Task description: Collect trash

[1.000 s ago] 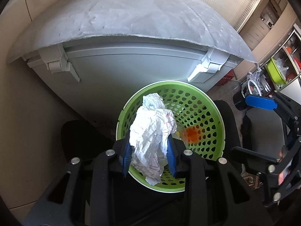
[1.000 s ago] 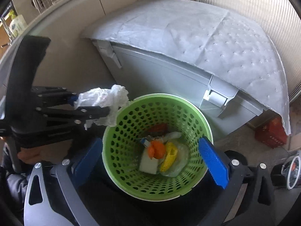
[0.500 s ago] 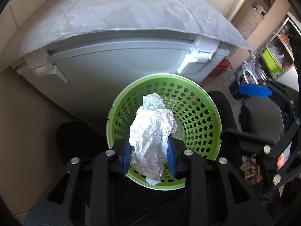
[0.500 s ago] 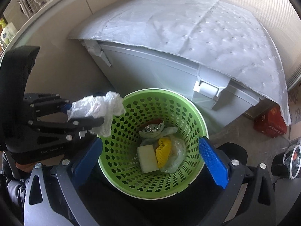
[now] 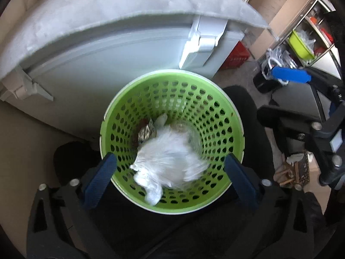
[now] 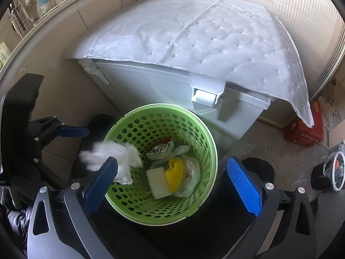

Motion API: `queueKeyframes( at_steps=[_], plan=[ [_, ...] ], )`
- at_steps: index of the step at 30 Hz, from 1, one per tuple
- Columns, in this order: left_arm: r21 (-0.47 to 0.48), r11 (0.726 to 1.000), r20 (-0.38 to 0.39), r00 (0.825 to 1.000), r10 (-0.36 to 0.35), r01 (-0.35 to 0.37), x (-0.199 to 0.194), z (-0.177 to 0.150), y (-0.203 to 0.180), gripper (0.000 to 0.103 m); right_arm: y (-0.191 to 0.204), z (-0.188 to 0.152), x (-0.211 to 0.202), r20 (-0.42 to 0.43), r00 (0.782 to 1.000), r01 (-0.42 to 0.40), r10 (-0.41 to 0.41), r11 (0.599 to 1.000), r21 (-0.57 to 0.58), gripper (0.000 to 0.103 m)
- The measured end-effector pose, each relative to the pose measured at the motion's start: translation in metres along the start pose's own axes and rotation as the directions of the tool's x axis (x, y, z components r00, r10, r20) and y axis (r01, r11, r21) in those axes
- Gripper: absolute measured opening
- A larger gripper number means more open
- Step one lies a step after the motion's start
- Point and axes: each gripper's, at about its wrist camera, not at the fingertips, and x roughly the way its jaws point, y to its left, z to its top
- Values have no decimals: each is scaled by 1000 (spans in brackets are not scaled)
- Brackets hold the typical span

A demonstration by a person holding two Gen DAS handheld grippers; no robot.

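Now left gripper [image 5: 170, 181] opening, crumpled paper [image 5: 170, 157] loose, over green basket [image 5: 235, 138]

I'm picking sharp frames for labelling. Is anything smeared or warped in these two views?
Left wrist view: the white crumpled paper is motion-smeared over the green basket, whose holes stay fairly crisp. Right wrist view: the paper blurs at the basket's rim; the rest is sharp. Both bend straight edges, as on the grey bin.

No text can be read anywhere. The red cardboard box [image 6: 304, 132] on the floor, far to the right beyond the right tongs [image 6: 172, 178], carries pale printed characters, but they are too small and blurred to make out.
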Motion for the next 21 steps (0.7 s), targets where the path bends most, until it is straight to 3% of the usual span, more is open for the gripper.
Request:
queueKeyframes(
  at_steps=[14,21],
  plan=[
    [12,1000,9,1000,7,-7,-6,8,-6,95,-3,-2,-1,8,1000,-6,5,1000,15,101],
    [-21,998,82,994,67,-66,-21,19,-1,95,-4,8,-8,47,999,-7,6,1000,21,101]
  ],
)
